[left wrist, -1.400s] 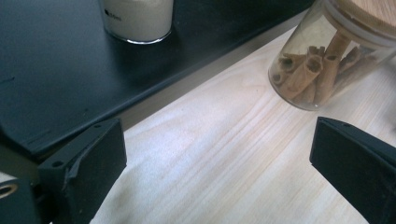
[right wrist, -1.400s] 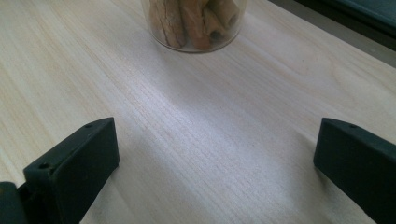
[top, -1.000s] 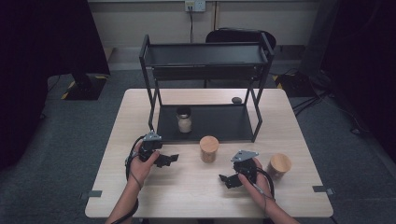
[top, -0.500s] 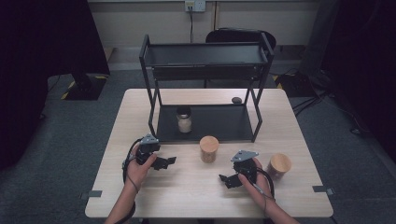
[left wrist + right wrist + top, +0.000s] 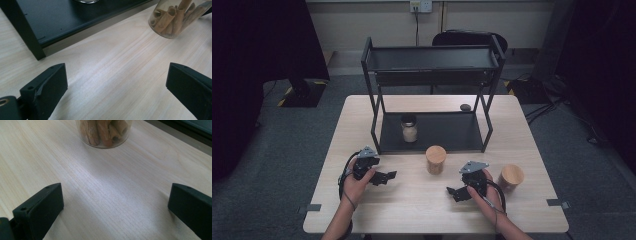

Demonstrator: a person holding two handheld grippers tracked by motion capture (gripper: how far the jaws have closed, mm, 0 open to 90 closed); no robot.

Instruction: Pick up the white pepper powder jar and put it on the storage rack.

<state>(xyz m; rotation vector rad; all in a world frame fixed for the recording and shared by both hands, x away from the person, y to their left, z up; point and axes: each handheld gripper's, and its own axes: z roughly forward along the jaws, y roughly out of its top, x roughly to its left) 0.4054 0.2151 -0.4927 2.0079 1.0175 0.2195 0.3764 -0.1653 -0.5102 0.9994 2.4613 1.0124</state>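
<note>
The cinnamon jar (image 5: 435, 159) stands between the wide-open left gripper (image 5: 388, 176) and right gripper (image 5: 454, 191).

Two black tools (image 5: 388, 176), grey three-cornered top plates, looping black cables.

Table (image 5: 422, 200) evenly lit from above, surroundings dark; gripper views slightly soft, pale glare on wood

Bare worktop (image 5: 412, 200) is lying open between left gripper (image 5: 388, 177) and right gripper (image 5: 453, 192), with the cinnamon jar (image 5: 435, 159) standing just ahead between them, the rack (image 5: 432, 90) blocking behind it, and a second wooden-lidded jar (image 5: 511, 177) crowding the right gripper's outer side.
</note>
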